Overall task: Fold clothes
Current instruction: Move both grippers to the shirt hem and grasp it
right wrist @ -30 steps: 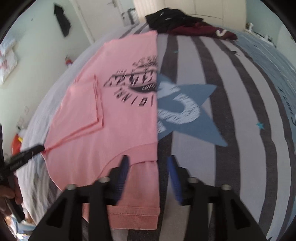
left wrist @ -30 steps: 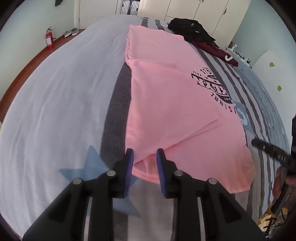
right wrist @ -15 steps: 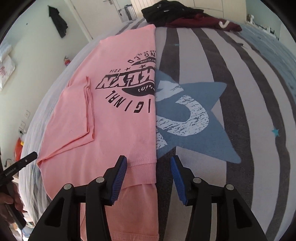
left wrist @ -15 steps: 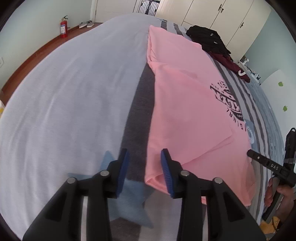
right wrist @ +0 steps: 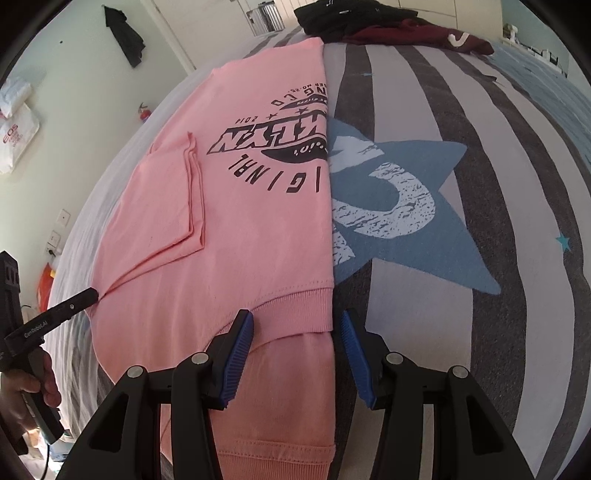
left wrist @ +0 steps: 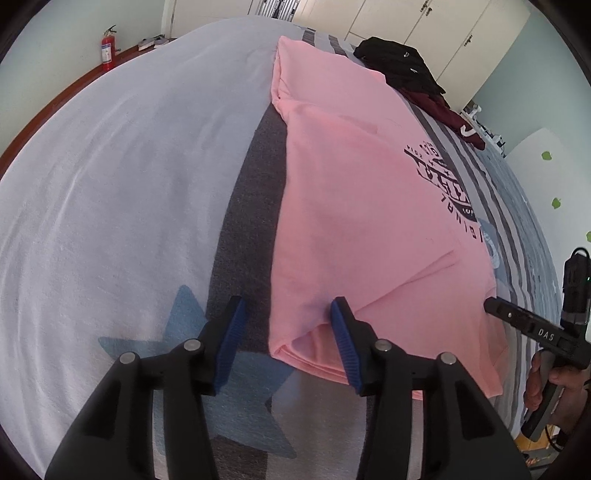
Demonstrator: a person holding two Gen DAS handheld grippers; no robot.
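A pink sweatshirt (left wrist: 362, 206) with a black print lies flat on the bed, folded lengthwise with a sleeve laid across it. My left gripper (left wrist: 288, 301) hangs low over its near folded corner. Its jaws are opening; the corner lies loose between them and only the right pad brushes the cloth. In the right wrist view the same sweatshirt (right wrist: 240, 229) shows its straight folded edge and ribbed band. My right gripper (right wrist: 296, 314) is open and straddles that band without pressing it. The left gripper's fingers (right wrist: 74, 301) point at the sweatshirt's far corner.
The bed cover (right wrist: 517, 184) is striped grey and pale with a big blue star. A black garment (left wrist: 399, 70) and a maroon one (right wrist: 417, 35) lie heaped at the far end. A fire extinguisher (left wrist: 107, 50) stands on the floor by the wall. A hand (left wrist: 554, 380) holds the right gripper.
The left jaws have spread apart and the sweatshirt's folded corner now rests on the bed between them. The left gripper has sunk a little towards the bed. The right gripper has hardly moved.
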